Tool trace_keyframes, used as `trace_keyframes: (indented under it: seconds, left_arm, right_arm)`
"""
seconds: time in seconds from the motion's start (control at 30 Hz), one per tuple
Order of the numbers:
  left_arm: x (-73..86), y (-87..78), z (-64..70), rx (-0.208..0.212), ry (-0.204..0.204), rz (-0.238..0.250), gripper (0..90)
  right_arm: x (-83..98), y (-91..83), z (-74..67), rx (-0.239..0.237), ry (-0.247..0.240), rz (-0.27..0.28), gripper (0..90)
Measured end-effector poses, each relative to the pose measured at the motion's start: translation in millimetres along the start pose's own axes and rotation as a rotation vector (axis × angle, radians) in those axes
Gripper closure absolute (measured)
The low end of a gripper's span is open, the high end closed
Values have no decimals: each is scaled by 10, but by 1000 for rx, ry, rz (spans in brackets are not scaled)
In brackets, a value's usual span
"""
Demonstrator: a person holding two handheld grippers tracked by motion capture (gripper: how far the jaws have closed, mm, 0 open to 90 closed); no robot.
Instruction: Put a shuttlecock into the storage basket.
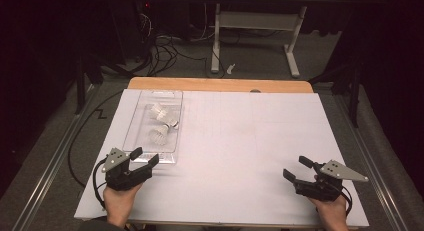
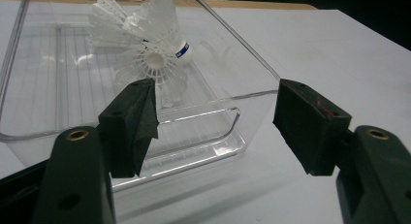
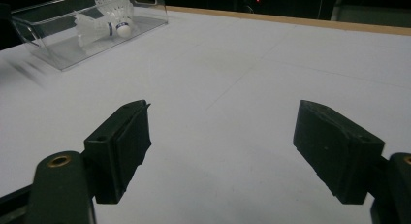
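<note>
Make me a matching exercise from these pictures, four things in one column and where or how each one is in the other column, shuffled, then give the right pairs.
Things:
1. shuttlecocks
2. clear plastic box
3. left gripper
4. right gripper

Places or states:
A. open, over bare white table at the near right
B. lying inside the clear container
C. open, at the near end of the box
D. on the left part of the white table

Pairs: 1-B, 2-D, 3-C, 4-A

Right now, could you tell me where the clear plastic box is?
In the high view, the clear box sits on the table's left side, just beyond the left gripper, holding three shuttlecocks.
</note>
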State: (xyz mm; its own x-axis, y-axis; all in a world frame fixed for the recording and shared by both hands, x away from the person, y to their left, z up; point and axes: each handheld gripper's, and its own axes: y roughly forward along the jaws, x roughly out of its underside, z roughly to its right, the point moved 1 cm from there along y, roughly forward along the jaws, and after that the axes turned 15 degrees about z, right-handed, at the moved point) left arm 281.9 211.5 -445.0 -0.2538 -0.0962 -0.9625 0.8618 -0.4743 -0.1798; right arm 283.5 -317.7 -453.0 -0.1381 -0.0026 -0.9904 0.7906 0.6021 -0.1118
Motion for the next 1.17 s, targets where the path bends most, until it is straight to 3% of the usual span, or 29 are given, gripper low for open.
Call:
trace_keyframes:
  seconds: [0.47,1.17]
  left_arm:
    - [33,7,22,4,14,-18,324]
    - [33,12,16,17,-1,-15,321]
  right_arm:
    - [-1,-1,0,1,-1,0,214]
    - [0,3,9,2,-5,2,214]
